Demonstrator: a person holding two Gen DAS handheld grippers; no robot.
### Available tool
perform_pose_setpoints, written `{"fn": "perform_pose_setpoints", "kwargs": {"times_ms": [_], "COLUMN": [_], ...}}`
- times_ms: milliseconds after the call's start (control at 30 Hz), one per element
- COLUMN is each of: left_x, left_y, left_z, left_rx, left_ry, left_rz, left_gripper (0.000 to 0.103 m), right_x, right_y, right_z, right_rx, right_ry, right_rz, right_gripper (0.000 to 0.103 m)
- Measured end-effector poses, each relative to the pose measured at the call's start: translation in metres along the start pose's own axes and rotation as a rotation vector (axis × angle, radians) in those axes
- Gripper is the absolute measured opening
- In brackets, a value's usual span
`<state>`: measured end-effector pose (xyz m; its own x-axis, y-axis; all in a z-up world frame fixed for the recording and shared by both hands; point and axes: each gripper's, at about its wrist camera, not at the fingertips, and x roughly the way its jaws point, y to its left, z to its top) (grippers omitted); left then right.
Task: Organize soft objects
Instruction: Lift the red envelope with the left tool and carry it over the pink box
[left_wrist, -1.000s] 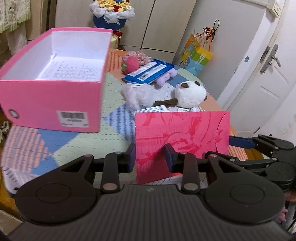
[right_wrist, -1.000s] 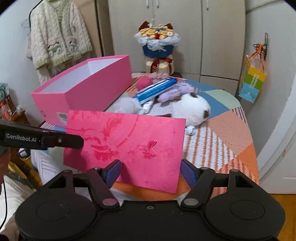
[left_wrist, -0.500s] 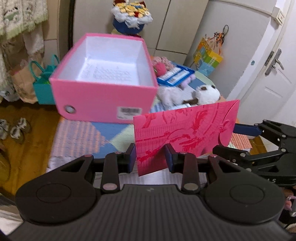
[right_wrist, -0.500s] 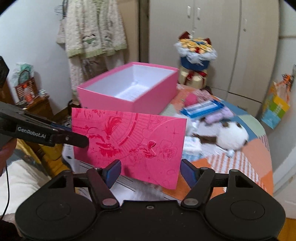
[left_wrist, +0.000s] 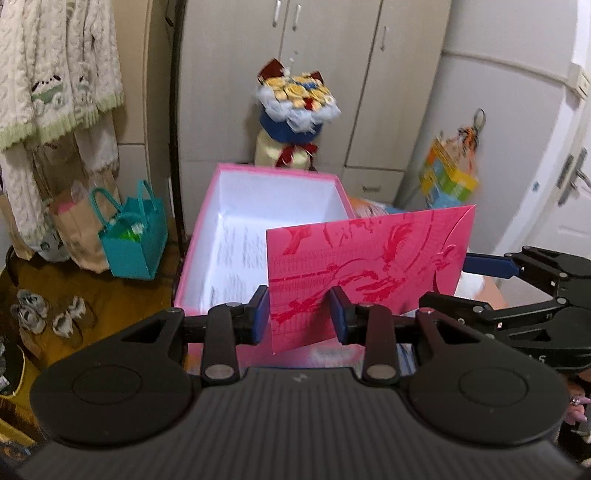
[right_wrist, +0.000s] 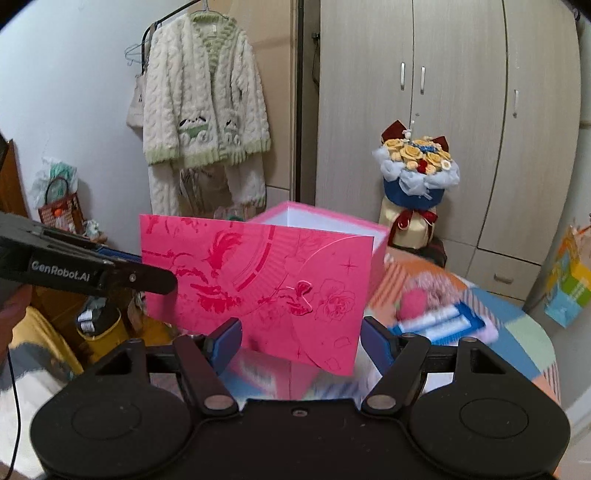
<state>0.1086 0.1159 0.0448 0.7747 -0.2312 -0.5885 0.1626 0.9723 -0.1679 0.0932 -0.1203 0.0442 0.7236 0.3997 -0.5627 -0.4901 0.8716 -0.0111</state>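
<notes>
A pink envelope (left_wrist: 369, 258) with a red embossed pattern hangs in the air in front of an open pink box (left_wrist: 258, 177) with a white inside. My left gripper (left_wrist: 298, 319) is shut on the envelope's left end. In the right wrist view, one finger of the left gripper (right_wrist: 155, 269) lies over the left edge of the envelope (right_wrist: 266, 280). My right gripper (right_wrist: 301, 338) stands wide, and the envelope's right end sits slanted between its jaws without a visible squeeze. Right of the box (right_wrist: 378, 258), a blurred pink plush (right_wrist: 412, 302) and a blue packet (right_wrist: 436, 321) lie on the patchwork table (right_wrist: 517, 332).
A flower bouquet (left_wrist: 295, 99) stands behind the box, against the cupboards. On the floor at the left are a teal bag (left_wrist: 133, 243) and slippers (left_wrist: 48, 314). A knitted cardigan (right_wrist: 203, 110) hangs on the left wall. A colourful paper bag (left_wrist: 448, 177) hangs near the door (left_wrist: 576, 206).
Both grippers rose and swung left with the envelope between them. The pink box now lies straight ahead under the envelope. The plush toys have left the left wrist view.
</notes>
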Motion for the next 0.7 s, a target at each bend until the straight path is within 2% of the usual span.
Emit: {"fn": "perform_pose_setpoints", "kwargs": {"times_ms": [200, 400, 567, 700], "left_x": [0.045, 0.088, 0.106, 0.119], "left_y": [0.021, 0.040, 0.045, 0.047], "left_z": [0.030, 0.034, 0.026, 0.021], "left_rx": [-0.033, -0.066, -0.068, -0.058], "left_ry": [0.012, 0.084, 0.152, 0.204], "left_rz": [0.034, 0.054, 0.004, -0.011], "left_gripper": [0.034, 0.034, 0.034, 0.034], "right_x": [0.051, 0.116, 0.153, 0.167], "right_y": [-0.022, -0.042, -0.049, -0.057], "right_z": [0.036, 0.062, 0.068, 0.068], "right_rx": [-0.010, -0.090, -0.170, -0.200], "right_ry": [-0.009, 0.059, 0.107, 0.124], "right_rz": [0.046, 0.089, 0.113, 0.136], "right_gripper": [0.075, 0.075, 0.075, 0.075]}}
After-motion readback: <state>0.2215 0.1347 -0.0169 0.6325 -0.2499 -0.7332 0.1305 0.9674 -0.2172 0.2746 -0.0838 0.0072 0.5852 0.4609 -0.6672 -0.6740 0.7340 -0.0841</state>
